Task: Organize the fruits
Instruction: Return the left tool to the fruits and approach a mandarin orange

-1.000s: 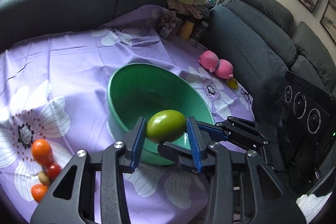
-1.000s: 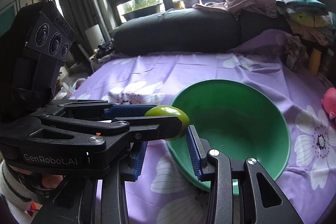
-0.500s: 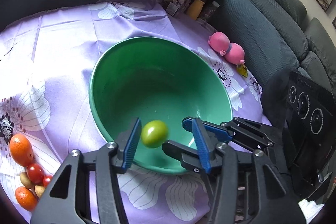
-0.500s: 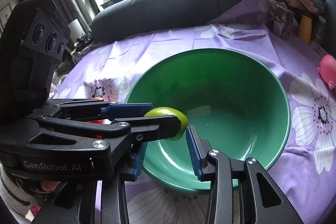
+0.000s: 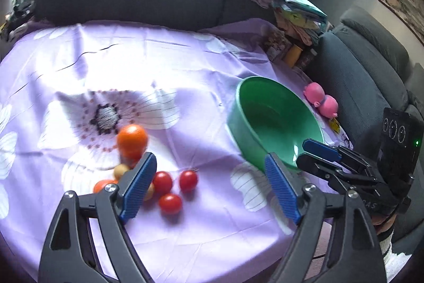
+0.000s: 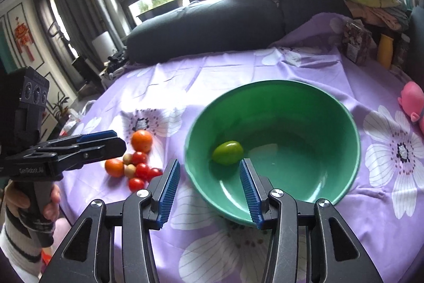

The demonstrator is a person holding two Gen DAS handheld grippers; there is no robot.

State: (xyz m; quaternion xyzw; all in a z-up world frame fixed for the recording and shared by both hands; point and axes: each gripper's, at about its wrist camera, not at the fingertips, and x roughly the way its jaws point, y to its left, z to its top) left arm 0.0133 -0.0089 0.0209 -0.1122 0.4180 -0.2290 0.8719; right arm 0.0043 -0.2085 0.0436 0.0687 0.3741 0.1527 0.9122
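Tablecloth [image 5: 185, 49]: purple, flower-printed, soft and creased; fruit on it may roll a little.

Bowl [image 6: 331, 108]: green, smooth-walled, likely rigid plastic and light. It stands on the cloth to the right of the loose fruit, well apart from it. Best left where it is; it serves as the collecting place.

Left gripper [image 5: 209, 187]: jaws spread wide, nothing between them, hovering over the loose fruit pile.

Right gripper [image 6: 208, 183]: jaws moderately open, empty, poised at the near rim of the bowl.

Oranges: one larger orange [image 5: 132, 140] at the far edge of the pile, a second orange [image 6: 114, 168] at the near-left. Firm, round, slightly dimpled skin, fair grip. Take hold across the widest middle.

Green fruit [image 6: 228, 152]: smooth, oval, lying inside the bowl against its left inner slope. Already placed.

Cherry tomatoes [image 5: 169, 203]: several, red, glossy, touching or just beside one another. Judged light, slippery and easily crushed; close gently across the middle, one at a time.

Small tan fruits [image 5: 121, 170]: two or so, tucked among the tomatoes; kind cannot be told. Crowded neighbours make a clean grasp awkward.
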